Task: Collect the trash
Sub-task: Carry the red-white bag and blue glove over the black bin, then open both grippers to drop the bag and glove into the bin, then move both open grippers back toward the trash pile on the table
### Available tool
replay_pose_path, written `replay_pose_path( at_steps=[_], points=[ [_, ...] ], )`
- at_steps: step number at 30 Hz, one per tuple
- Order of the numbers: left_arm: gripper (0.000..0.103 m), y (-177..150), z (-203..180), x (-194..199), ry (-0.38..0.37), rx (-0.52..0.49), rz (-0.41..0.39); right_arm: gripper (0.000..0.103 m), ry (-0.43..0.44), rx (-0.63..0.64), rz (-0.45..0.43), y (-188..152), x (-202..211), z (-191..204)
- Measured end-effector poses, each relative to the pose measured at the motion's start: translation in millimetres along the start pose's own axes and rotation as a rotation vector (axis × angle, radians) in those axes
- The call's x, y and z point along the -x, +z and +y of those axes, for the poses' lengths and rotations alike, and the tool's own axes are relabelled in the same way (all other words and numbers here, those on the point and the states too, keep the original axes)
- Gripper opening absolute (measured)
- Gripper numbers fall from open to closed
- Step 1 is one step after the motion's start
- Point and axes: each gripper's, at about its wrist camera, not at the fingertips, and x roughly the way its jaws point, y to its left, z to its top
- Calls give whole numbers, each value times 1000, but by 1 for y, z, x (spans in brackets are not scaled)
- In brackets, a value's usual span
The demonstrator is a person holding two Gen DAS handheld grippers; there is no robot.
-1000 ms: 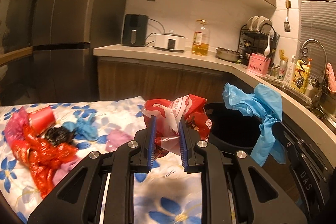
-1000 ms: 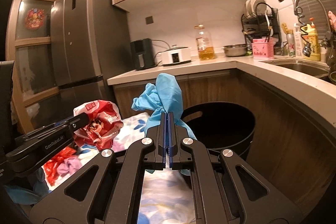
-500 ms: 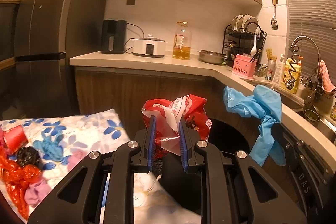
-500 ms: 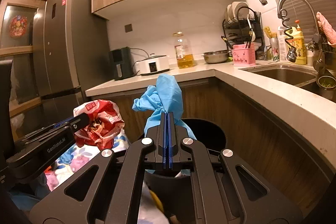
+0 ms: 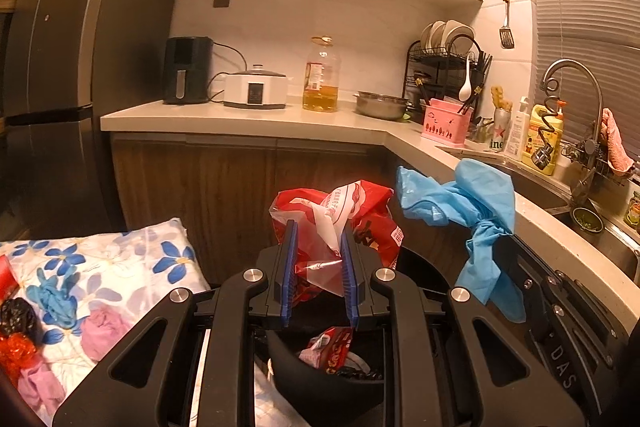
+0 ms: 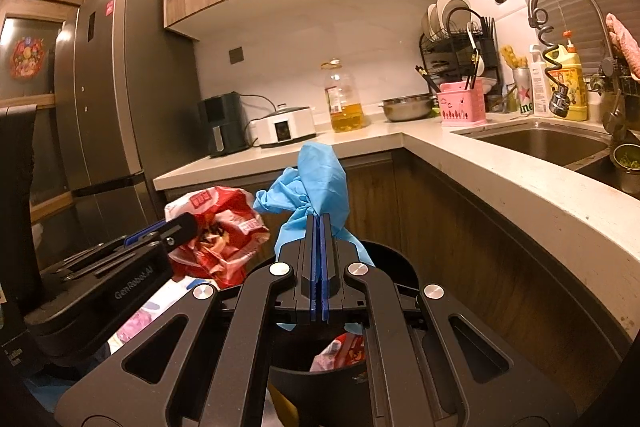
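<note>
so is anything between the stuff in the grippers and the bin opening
Nothing visible blocks the drop. The red wrapper in the left gripper and the blue glove in the right gripper both hang over the open black bin, which has no lid on and only some trash at the bottom.

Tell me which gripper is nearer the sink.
Right. The right gripper, shut on the blue glove, is on the sink side; the left gripper sits farther away.
</note>
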Motion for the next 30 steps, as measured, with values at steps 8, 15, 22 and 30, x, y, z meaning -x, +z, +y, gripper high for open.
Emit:
replay_pose_path(
  at_steps=[8, 15, 22, 30],
  points=[
    [22, -3, -3, -17, -16, -8, 18, 2, 10, 0, 14, -1, -13, -3],
    [28, -6, 2, -29, -25, 1, 34, 9, 11, -7, 32, -2, -27, -9],
    [63, -16, 14, -31, 20, 16, 46, 39, -12, -19, 50, -8, -30, -16],
    [88, -32, 39, -10, 149, 45, 38, 71, -49, -23, 46, -16, -17, -15]
  ],
)
